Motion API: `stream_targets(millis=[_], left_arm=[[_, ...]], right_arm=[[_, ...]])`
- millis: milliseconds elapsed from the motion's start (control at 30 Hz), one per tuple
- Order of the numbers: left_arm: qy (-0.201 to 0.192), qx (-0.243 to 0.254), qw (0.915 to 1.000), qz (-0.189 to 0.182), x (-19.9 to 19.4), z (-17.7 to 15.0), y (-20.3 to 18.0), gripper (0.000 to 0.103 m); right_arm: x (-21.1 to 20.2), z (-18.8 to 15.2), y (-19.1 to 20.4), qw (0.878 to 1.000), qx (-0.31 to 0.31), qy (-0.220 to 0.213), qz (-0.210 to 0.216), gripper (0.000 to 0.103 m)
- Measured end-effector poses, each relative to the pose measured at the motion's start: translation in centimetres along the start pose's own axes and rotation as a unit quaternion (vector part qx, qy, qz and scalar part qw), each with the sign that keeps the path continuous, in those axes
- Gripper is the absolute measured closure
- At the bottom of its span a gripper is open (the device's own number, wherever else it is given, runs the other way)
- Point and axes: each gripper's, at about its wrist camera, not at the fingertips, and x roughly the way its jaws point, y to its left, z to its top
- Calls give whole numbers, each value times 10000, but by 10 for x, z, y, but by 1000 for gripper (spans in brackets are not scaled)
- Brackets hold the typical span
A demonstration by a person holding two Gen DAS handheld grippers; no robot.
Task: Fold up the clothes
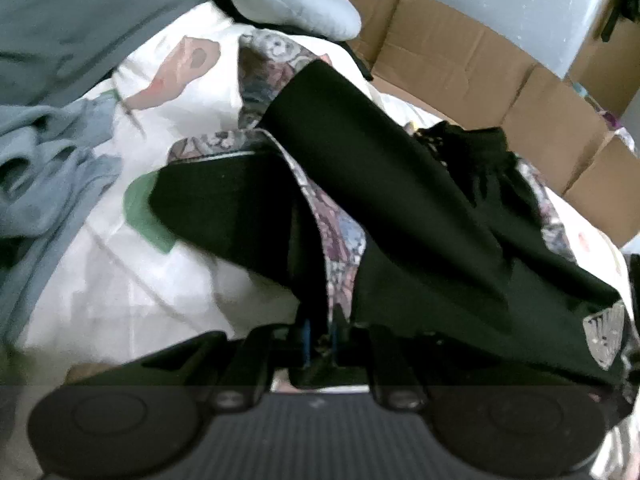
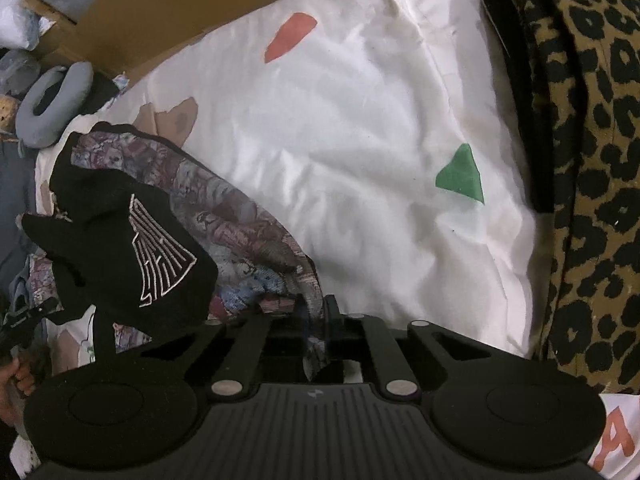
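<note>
A black garment (image 1: 384, 184) with a patterned purple-grey lining (image 1: 340, 248) lies rumpled on a white bed sheet (image 1: 132, 280). In the left wrist view my left gripper (image 1: 320, 332) is shut, its narrow fingers pinching the garment's edge where lining meets black cloth. The right wrist view shows the same garment (image 2: 120, 240), bunched, with a white stitched emblem (image 2: 160, 248) facing up and the lining (image 2: 240, 232) spread beside it. My right gripper (image 2: 316, 320) is shut on the lining's edge, which hangs between its fingers.
Brown cardboard boxes (image 1: 460, 52) line the far side. Grey-blue clothes (image 1: 48, 168) and a pale neck pillow (image 1: 288, 0) lie to the left. A leopard-print blanket (image 2: 592, 160) borders the sheet (image 2: 360, 140) on the right. A hand (image 2: 16, 376) shows at the lower left.
</note>
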Motion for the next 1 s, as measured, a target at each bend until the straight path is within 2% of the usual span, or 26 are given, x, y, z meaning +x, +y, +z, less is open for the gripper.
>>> stream_targets(millis=[200,300,500,767,1000], left_arm=[[120,-127,9998,-107,-41,-15,-4,94],[100,-152,9998,-53,-61,-23,-12,94],[114,-363,9991,-206,-99,-36,-31,95],[471,-468,9965,-515,-129,-69,-47,95],[826,-496,9935,-605,-146,-91,-53,95]], right_arm=[[-21,2,1,9996,-239,-36,131,100],[-31,4,3,9993,-292,-84,204,100],[-50,3,10,9986,-428,-127,286,101],[-87,-13,11,9983,-547,-95,193,101],[-121,-30,-1,9988,-467,-110,1,101]])
